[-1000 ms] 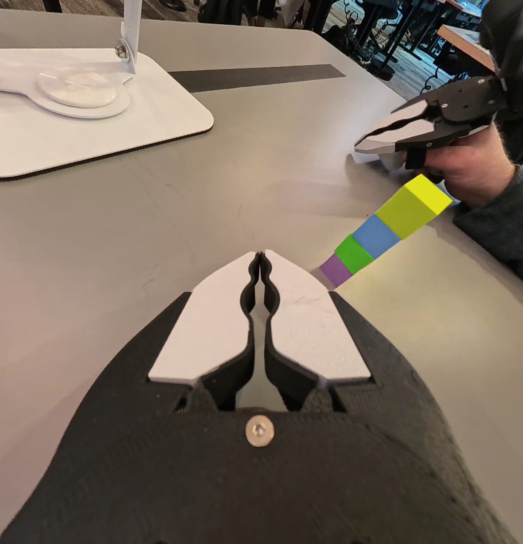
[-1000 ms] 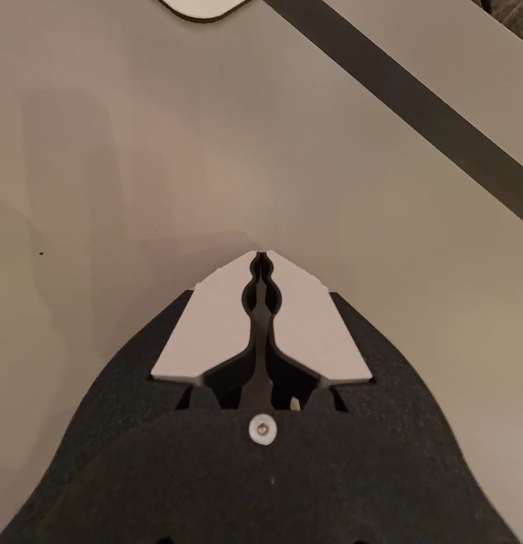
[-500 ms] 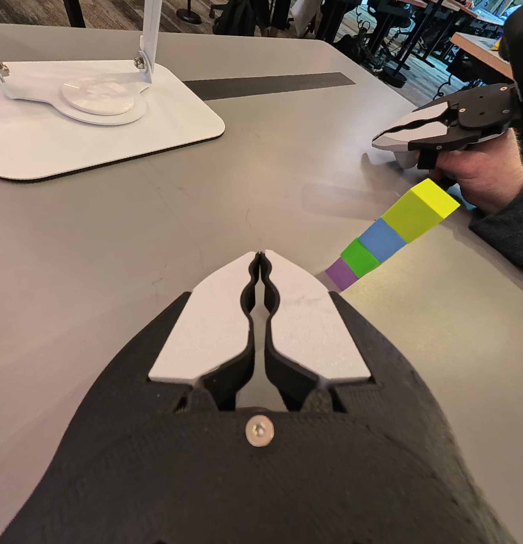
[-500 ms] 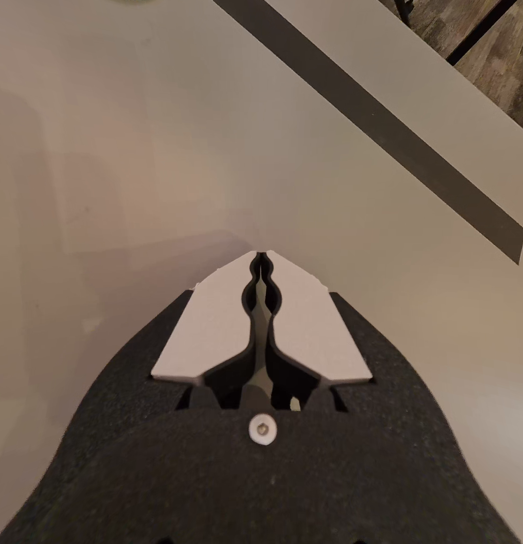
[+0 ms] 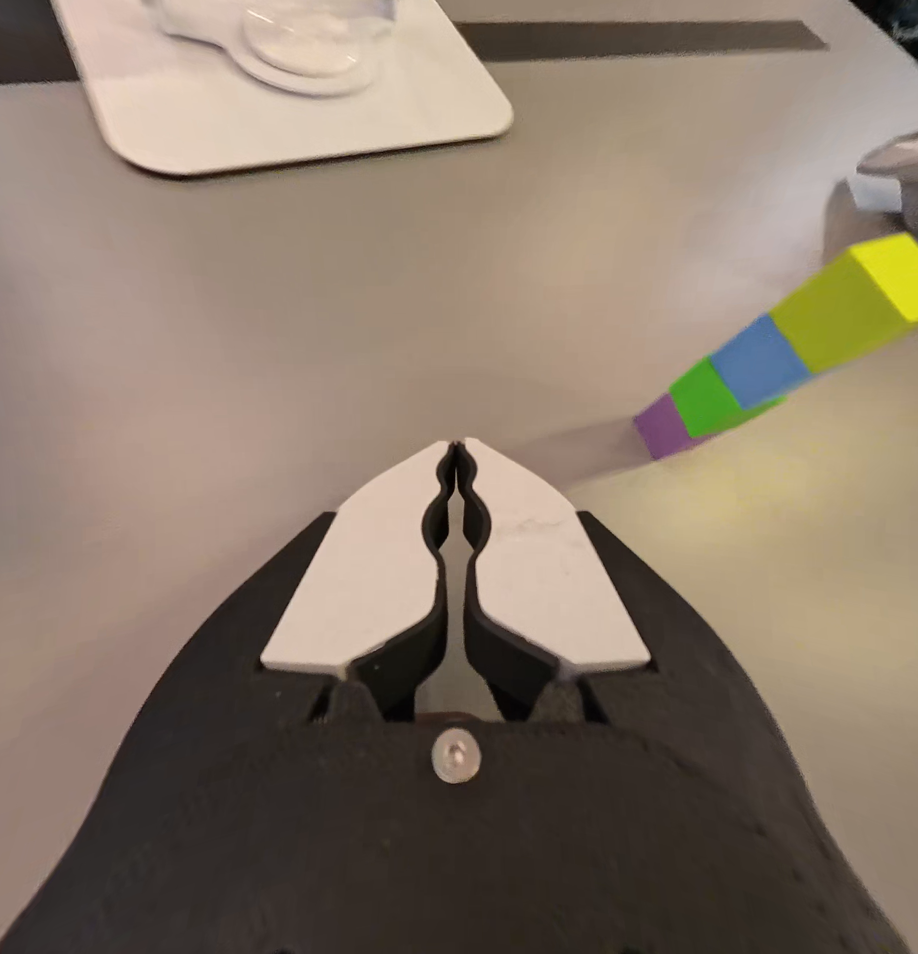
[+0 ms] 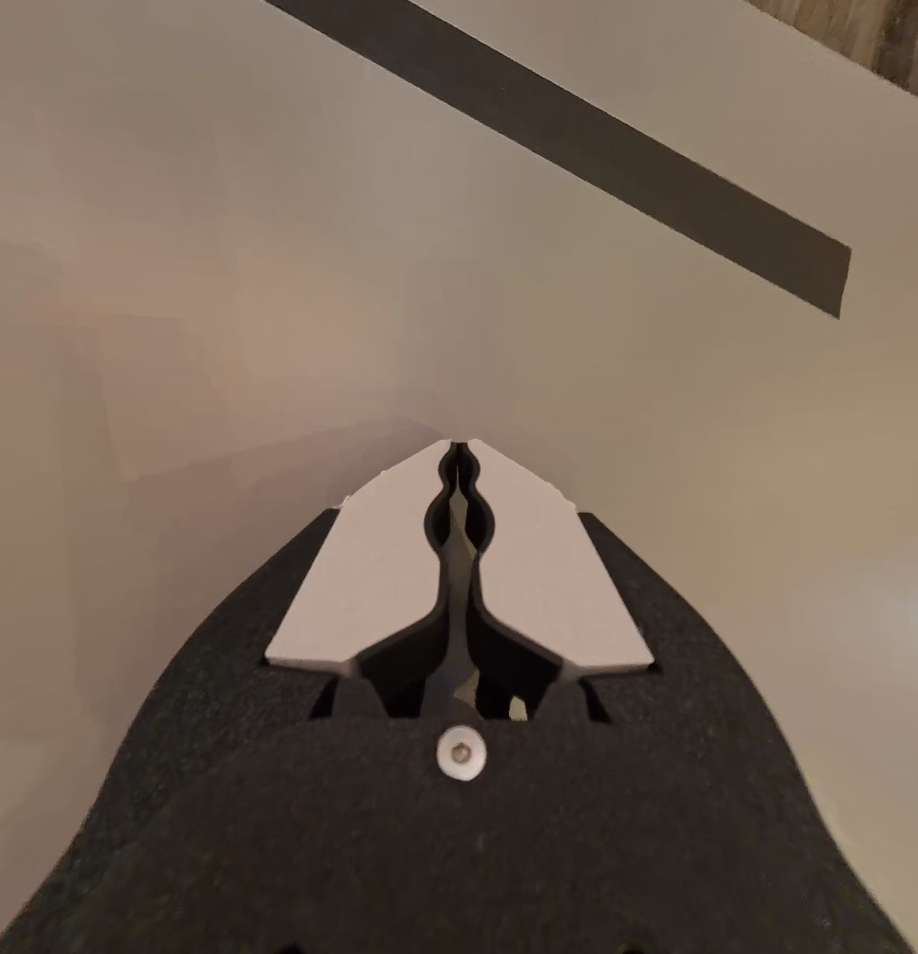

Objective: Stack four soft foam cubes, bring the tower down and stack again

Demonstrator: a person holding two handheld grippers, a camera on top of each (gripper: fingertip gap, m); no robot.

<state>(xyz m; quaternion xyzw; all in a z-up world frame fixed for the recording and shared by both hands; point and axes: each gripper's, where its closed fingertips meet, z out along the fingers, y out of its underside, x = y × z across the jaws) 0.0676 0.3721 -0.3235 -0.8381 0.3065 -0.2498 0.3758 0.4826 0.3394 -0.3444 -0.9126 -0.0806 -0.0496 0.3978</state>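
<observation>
A tower of four foam cubes stands on the grey table (image 5: 291,320) at the right of the left wrist view: purple (image 5: 660,429) at the bottom, then green (image 5: 707,398), blue (image 5: 759,361) and yellow-green (image 5: 854,309) on top. My left gripper (image 5: 455,443) is shut with nothing in it, above bare table to the left of the tower. My right gripper (image 6: 457,442) is shut with nothing in it over bare table; part of it shows blurred at the right edge of the left wrist view (image 5: 906,165), beyond the tower. No cube shows in the right wrist view.
A white base plate (image 5: 302,118) with a clear round disc (image 5: 307,57) lies at the far left. A dark strip (image 5: 627,36) runs across the far table; it also shows in the right wrist view (image 6: 627,149).
My left view has tilted down and shifted left, so the plate and tower sit farther right. The right gripper has turned right along the dark strip. Both stayed shut; the tower has not moved.
</observation>
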